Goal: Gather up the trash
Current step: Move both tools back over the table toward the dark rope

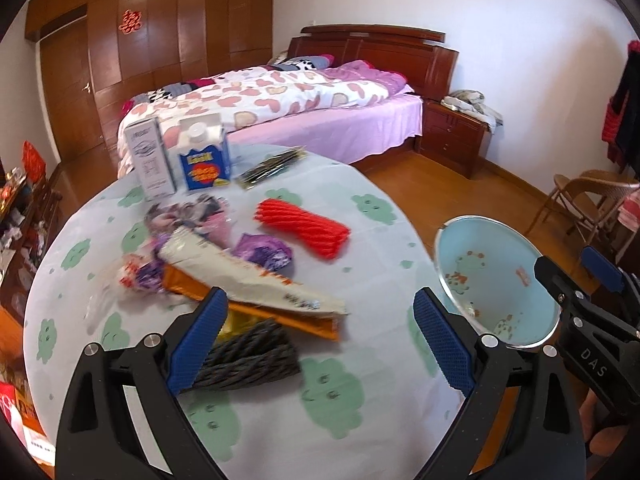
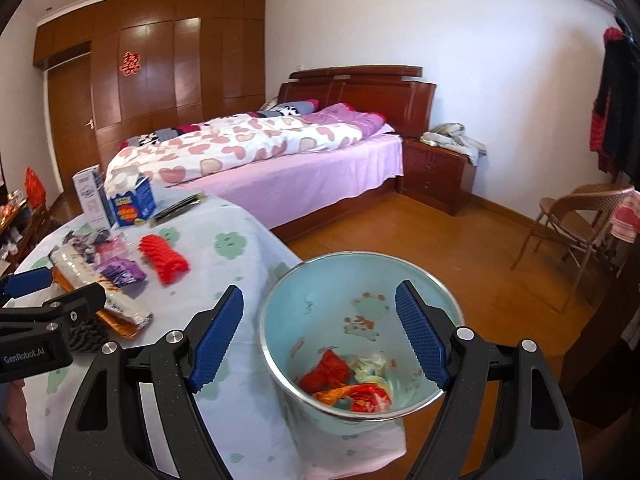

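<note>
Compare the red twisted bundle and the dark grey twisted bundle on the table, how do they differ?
The red bundle is bright red; the grey bundle is dark charcoal. The red bundle lies alone on bare tablecloth, nearer the bed side, while the grey bundle sits at the near end of the wrapper pile, partly under the orange wrapper and behind one finger of the left claw. Both look like rope-like twisted bundles lying flat.

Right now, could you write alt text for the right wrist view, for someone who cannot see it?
Open blue fingers frame a pale blue bin holding red and white wrappers, beside a cloth-covered table strewn with more wrappers and two cartons. A bed fills the room behind.
</note>
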